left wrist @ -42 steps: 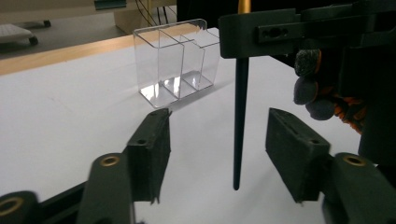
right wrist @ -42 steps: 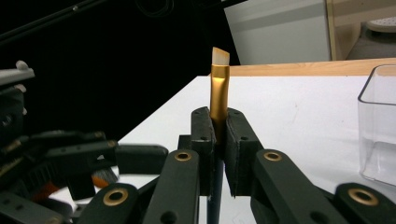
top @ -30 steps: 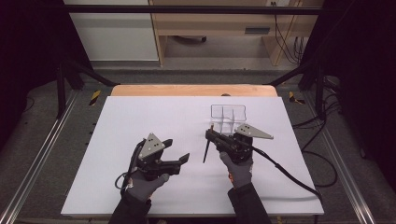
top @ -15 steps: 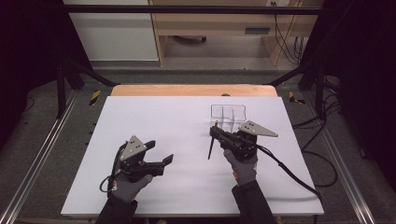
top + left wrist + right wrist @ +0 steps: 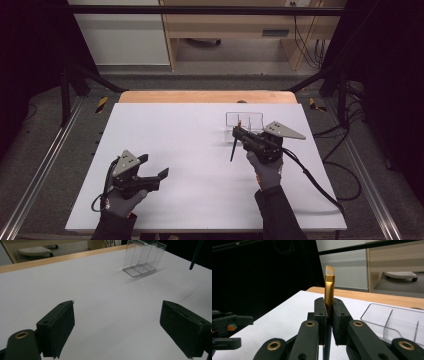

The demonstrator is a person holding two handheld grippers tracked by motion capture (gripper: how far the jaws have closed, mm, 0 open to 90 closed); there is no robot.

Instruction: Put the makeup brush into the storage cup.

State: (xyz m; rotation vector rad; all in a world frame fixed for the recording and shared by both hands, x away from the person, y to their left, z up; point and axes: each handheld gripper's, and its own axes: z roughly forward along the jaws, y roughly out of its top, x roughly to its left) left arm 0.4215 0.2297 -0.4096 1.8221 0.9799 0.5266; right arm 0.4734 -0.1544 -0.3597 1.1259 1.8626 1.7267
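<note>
The brush (image 5: 329, 293) handle drops behind the right gripper (image 5: 329, 315) jaws, its lower end probably cut off.

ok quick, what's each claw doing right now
left claw: open, its jaws have just been opening, nothing between them.
right claw: shut on a brush with a gold ferrule, beside the clear divided box.

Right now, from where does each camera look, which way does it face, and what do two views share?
High view: sits above the person's side, looks forward and down on the white table; shows both forearms, the open left gripper and the right gripper.
Left gripper view: rides on the left gripper, looks low across the table between its wide jaws toward the clear organizer.
Right gripper view: rides on the right gripper, whose jaws clamp a brush with a gold ferrule; the left gripper shows at the left edge.
All three views share the clear organizer.
</note>
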